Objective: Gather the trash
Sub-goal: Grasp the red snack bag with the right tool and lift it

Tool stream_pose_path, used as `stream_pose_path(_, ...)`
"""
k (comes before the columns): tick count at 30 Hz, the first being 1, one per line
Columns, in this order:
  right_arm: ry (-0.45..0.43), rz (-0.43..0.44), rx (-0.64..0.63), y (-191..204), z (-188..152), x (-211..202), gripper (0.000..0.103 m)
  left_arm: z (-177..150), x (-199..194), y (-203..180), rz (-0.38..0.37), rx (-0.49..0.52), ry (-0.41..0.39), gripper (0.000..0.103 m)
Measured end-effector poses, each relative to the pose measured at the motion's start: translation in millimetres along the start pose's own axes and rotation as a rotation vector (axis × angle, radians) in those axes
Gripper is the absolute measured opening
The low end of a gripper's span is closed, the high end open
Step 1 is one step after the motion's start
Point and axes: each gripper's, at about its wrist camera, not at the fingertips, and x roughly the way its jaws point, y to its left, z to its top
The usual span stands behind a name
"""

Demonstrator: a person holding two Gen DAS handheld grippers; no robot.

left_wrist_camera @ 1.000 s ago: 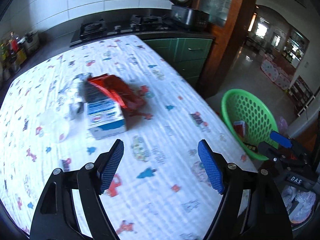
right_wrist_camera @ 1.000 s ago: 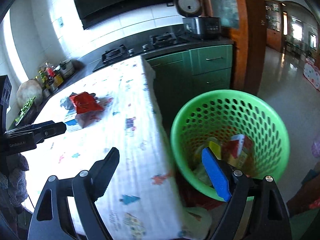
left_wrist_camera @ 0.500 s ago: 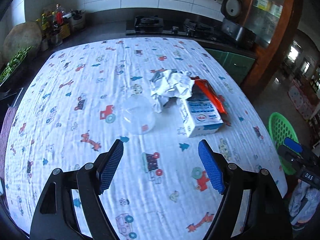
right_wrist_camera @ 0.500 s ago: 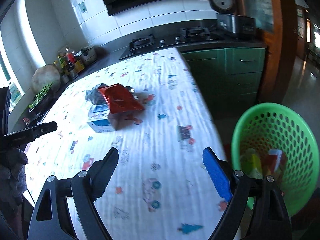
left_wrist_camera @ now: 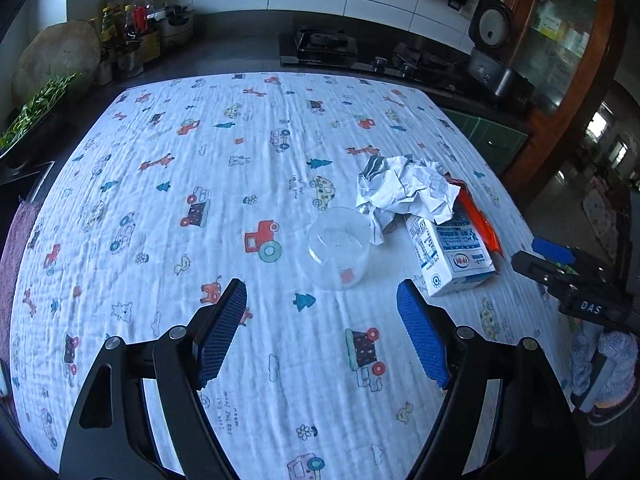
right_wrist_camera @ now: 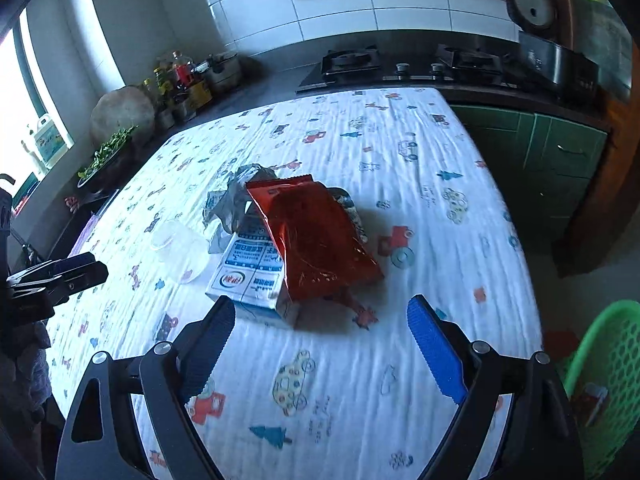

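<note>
Trash sits clustered on your desk [left_wrist_camera: 168,208]: a clear plastic cup [left_wrist_camera: 339,249] on its side, crumpled paper [left_wrist_camera: 404,190], a milk carton [right_wrist_camera: 256,270] with a red bag [right_wrist_camera: 316,236] lying over it. Your left hand-held gripper [left_wrist_camera: 322,334] hangs wide and empty near the cup; your right hand-held gripper [right_wrist_camera: 320,344] is opening, empty, just short of the carton.

left gripper [left_wrist_camera: 322,320]: black frame, blue ribbed pads | right gripper [right_wrist_camera: 320,334]: same, silver screws
</note>
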Motion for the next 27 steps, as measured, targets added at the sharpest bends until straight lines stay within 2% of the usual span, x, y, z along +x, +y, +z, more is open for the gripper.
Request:
stream_pose_path(12,0.057,0.060,-0.047,-3.9,41.8,66.8,0.092,22.1,16.8,7.5,-0.001,0.018,-0.001,0.077)
stream_pose_path(17,0.081,0.081,-0.041,-7.9,46.9,85.4,0.092,26.9,23.0,5.6,-0.005,0.024,-0.003,0.077)
stream_pose_path(23,0.096,0.146,0.000,-14.9,48.5,92.6,0.092,35.0,30.9,-4.8,-0.021,0.046,-0.008,0.077)
stream_pose_path(27,0.099,0.190,0.030,-19.2,48.2,91.8,0.083,39.2,35.4,-13.7,-0.043,0.057,-0.009,0.077)
